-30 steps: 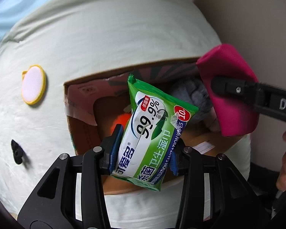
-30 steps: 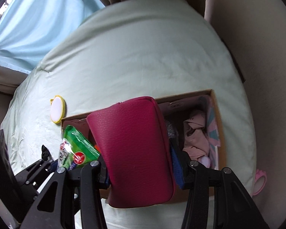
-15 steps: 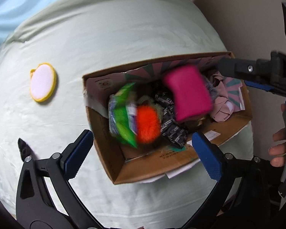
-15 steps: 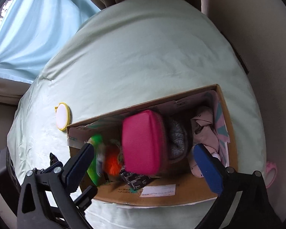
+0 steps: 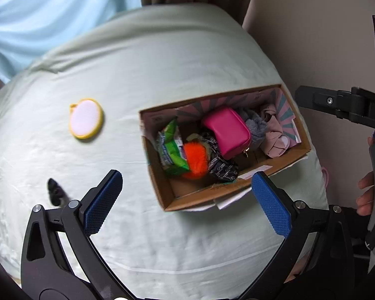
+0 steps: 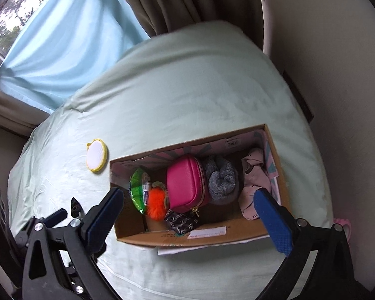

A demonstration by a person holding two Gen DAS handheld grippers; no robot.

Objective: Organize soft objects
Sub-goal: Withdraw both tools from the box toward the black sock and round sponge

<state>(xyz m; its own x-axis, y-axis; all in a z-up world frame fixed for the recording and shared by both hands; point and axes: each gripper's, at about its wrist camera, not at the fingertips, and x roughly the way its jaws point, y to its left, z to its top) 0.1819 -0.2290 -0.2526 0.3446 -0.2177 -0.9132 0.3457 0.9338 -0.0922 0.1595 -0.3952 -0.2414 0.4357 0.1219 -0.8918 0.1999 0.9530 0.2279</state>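
A cardboard box (image 5: 167, 195) (image 6: 137, 237) sits on the pale green bed. Inside it lie a green wipes pack (image 5: 171, 147) (image 6: 137, 190), an orange fluffy ball (image 5: 195, 157) (image 6: 156, 203), a magenta pouch (image 5: 227, 131) (image 6: 186, 183), a grey knit piece (image 5: 256, 128) (image 6: 221, 177), pink cloth (image 5: 275, 137) (image 6: 253, 182) and a dark patterned packet (image 5: 223, 168) (image 6: 181, 222). My left gripper (image 5: 187, 200) hangs open above the box's near edge, empty. My right gripper (image 6: 188, 216) is open too, held above the box with nothing between its pads.
A round white pad with a yellow rim (image 5: 85, 118) (image 6: 96, 155) lies on the bed left of the box. A small dark item (image 5: 54, 191) (image 6: 75, 206) lies nearer. A pink thing (image 6: 343, 223) peeks at the bed's right edge. Curtains and wall stand behind.
Both grippers opened and dropped the wipes pack and the magenta pouch into the box. Both then rose and pulled back, so the box looks smaller and further off.
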